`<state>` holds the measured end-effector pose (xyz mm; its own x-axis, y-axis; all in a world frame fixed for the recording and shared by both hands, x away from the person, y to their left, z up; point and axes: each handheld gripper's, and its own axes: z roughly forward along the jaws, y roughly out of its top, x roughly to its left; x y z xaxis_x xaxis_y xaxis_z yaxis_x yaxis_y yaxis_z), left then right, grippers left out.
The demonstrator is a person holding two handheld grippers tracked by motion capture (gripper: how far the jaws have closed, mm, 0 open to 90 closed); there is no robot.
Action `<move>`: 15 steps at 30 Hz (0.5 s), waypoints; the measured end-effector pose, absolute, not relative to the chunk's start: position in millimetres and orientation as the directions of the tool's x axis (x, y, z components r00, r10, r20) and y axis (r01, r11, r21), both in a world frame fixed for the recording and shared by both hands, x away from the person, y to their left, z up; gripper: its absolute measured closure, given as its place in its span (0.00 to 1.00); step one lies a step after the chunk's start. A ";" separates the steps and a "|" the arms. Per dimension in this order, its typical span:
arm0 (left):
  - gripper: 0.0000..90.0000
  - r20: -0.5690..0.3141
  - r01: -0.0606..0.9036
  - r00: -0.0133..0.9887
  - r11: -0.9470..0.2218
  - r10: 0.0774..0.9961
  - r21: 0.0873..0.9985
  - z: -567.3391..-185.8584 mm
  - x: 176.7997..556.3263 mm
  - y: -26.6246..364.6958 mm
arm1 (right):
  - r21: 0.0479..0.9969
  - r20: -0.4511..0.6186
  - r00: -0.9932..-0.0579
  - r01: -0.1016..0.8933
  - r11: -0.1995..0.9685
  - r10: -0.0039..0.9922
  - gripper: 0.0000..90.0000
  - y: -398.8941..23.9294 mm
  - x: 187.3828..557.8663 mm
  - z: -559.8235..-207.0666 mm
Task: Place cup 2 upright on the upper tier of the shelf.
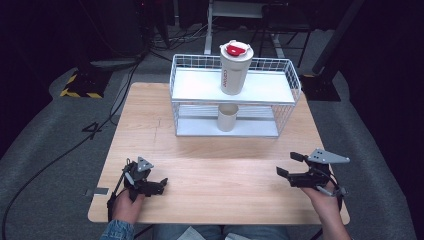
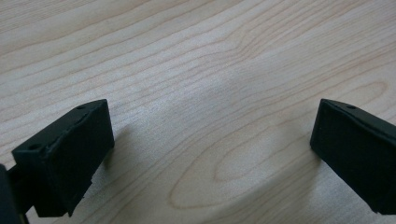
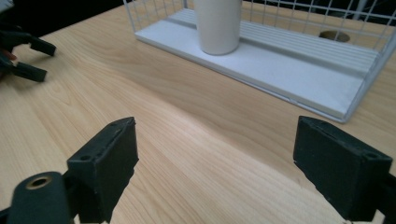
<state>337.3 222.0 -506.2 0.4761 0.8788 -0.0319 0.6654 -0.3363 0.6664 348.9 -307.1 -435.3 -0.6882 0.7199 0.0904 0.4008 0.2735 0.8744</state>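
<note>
Both jaw pairs apart and empty, left gripper (image 1: 159,186) and right gripper (image 1: 288,165) low over the table (image 1: 220,175); tall lidded tumbler (image 1: 235,68) stands on the rack (image 1: 285,90) top well ahead of them, so a high reach risks toppling it.

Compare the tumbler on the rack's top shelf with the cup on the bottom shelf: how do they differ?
The tumbler is tall, closed by a lid with a red centre, and carries red lettering down its side. The cup is short, open at the top and plain. The tumbler stands on the upper shelf of the white wire rack, the cup on the lower shelf almost directly beneath it. Both are off-white, upright and untouched by either gripper.
</note>
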 end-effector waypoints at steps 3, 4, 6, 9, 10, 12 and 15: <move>0.00 -0.031 0.665 0.476 -0.337 0.879 0.666 -506.2 337.4 222.0 | 0.858 0.100 -0.684 0.427 0.285 0.723 0.16 -307.4 348.4 -444.4; 0.00 -0.032 0.665 0.476 -0.336 0.879 0.666 -506.2 337.3 222.0 | 0.854 0.103 -0.678 0.436 0.286 0.728 0.16 -307.5 348.3 -447.7; 0.00 -0.032 0.665 0.476 -0.336 0.879 0.666 -506.2 337.3 222.0 | 0.847 0.102 -0.671 0.446 0.290 0.735 0.16 -308.3 348.6 -453.7; 0.00 -0.031 0.665 0.476 -0.337 0.879 0.666 -506.2 337.4 222.0 | 0.836 0.102 -0.663 0.461 0.297 0.742 0.16 -309.0 349.0 -461.8; 0.00 -0.032 0.665 0.476 -0.336 0.879 0.666 -506.2 337.4 222.0 | 0.832 0.102 -0.658 0.467 0.299 0.746 0.16 -309.4 349.4 -466.0; 0.00 -0.032 0.665 0.476 -0.336 0.879 0.667 -506.2 337.4 222.0 | 0.821 0.100 -0.652 0.480 0.308 0.751 0.16 -311.1 350.0 -472.6; 0.00 -0.032 0.665 0.476 -0.336 0.879 0.666 -506.2 337.4 222.0 | 0.813 0.100 -0.643 0.493 0.310 0.760 0.16 -313.7 350.4 -480.8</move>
